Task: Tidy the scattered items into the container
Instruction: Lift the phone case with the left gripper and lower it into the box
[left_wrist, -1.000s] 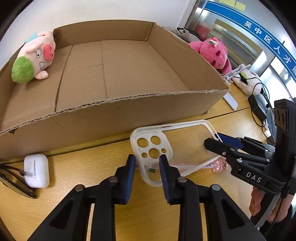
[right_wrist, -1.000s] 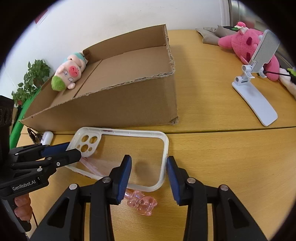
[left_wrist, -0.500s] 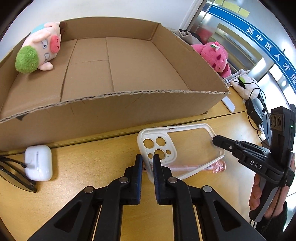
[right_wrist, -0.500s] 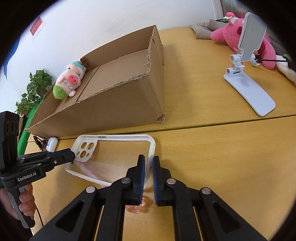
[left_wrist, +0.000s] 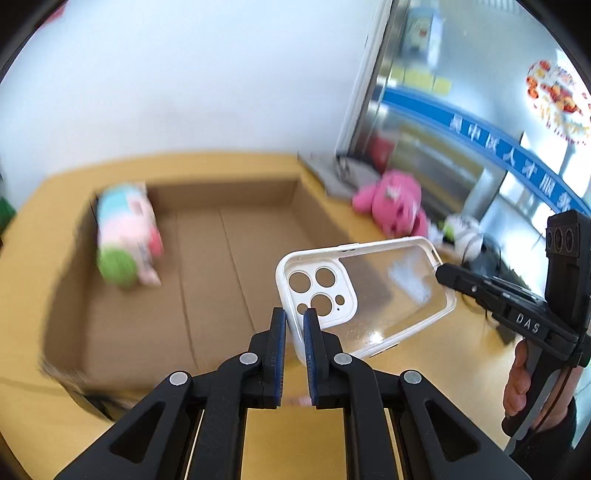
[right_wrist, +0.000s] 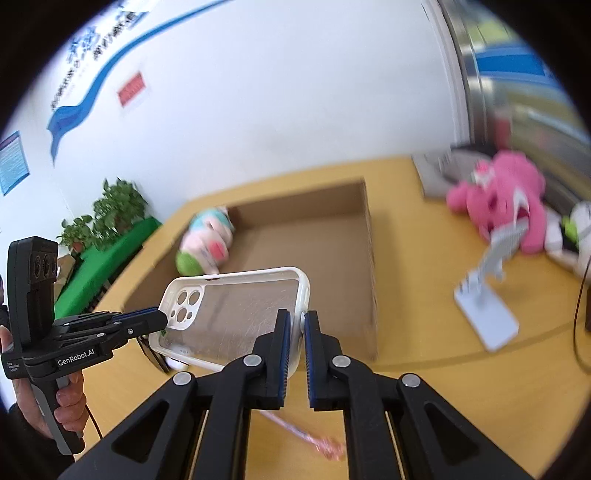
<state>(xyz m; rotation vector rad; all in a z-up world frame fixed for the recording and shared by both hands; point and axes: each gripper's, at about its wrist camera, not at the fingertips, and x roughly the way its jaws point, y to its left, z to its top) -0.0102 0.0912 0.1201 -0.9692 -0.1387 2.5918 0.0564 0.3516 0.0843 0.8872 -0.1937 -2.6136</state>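
Observation:
A clear phone case (left_wrist: 384, 291) with a white rim hangs in the air, above and in front of the open cardboard box (left_wrist: 221, 192). My left gripper (left_wrist: 294, 318) is shut on the rim at the camera-hole end. My right gripper (right_wrist: 294, 319) is shut on the rim at the other end of the case (right_wrist: 236, 314). Each gripper shows in the other's view: the right gripper (left_wrist: 442, 274) and the left gripper (right_wrist: 163, 318). A plush pig with green hair (left_wrist: 125, 240) lies in the box's (right_wrist: 370, 258) far left corner. A pink pen (right_wrist: 317, 443) lies on the table below.
A pink plush toy (right_wrist: 506, 199) and a white phone stand (right_wrist: 487, 317) are on the wooden table right of the box. A person's hand (left_wrist: 517, 384) grips the right handle. Green plants (right_wrist: 110, 210) stand beyond the table's left end.
Both grippers closed on the ends of the phone case and raised it off the table to box height. The pink pen stayed on the table.

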